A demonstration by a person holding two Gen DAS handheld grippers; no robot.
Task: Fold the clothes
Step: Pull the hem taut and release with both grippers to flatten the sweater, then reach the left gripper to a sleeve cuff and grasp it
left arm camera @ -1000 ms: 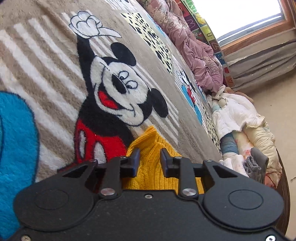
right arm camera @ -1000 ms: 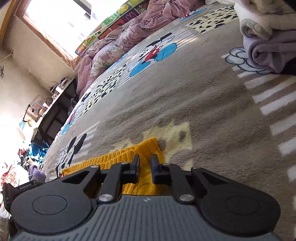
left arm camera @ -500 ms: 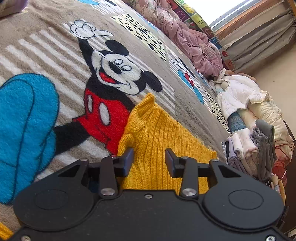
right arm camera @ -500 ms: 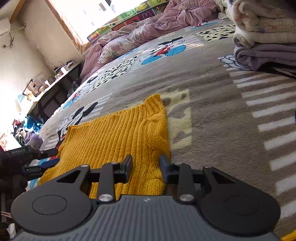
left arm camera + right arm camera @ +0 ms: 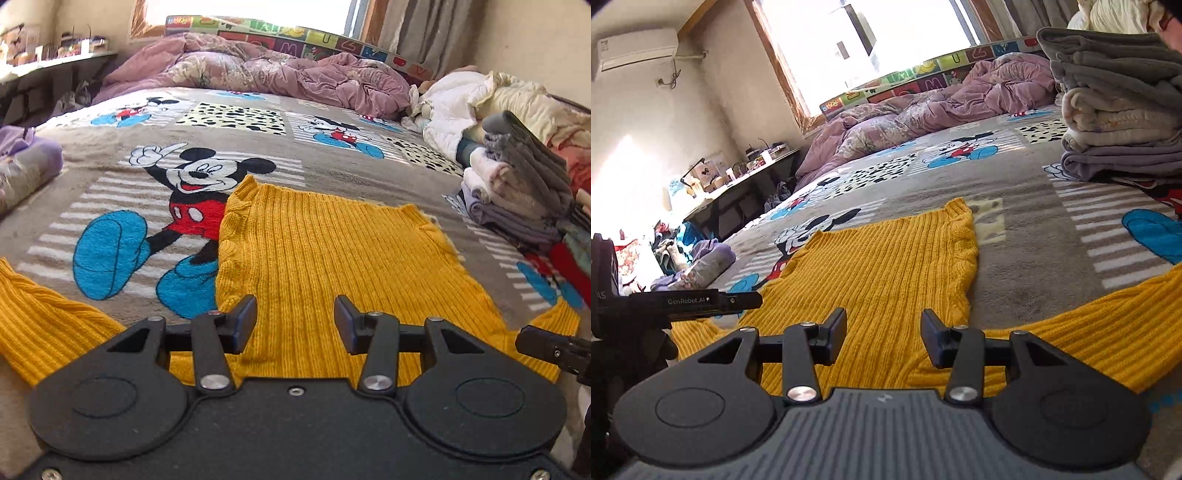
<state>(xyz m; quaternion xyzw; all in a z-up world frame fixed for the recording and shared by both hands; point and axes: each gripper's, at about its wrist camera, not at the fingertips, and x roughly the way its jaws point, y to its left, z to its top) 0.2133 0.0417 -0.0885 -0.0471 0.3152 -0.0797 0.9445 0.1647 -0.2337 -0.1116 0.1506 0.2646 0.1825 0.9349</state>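
A yellow ribbed sweater (image 5: 332,258) lies flat on the Mickey Mouse blanket (image 5: 122,206), its far edge folded over. One sleeve (image 5: 44,321) trails off to the near left. My left gripper (image 5: 295,321) hovers over the sweater's near part with its jaws opening and nothing between them. In the right wrist view the sweater (image 5: 886,266) spreads ahead, and its other sleeve (image 5: 1108,321) runs off to the right. My right gripper (image 5: 882,332) is likewise above the near edge, jaws opening and holding nothing. The left gripper's finger (image 5: 738,300) pokes in from the left.
A stack of folded clothes (image 5: 517,192) (image 5: 1119,110) stands on the bed's right side. A crumpled pink duvet (image 5: 277,70) lies at the far end under the window. A purple bundle (image 5: 26,162) sits at the left edge, with a cluttered desk (image 5: 738,181) beyond it.
Both grippers let go of the sweater's far corners and drew back to its near edge, with their jaws spreading. The whole sweater has come into view, and both views have rolled level.
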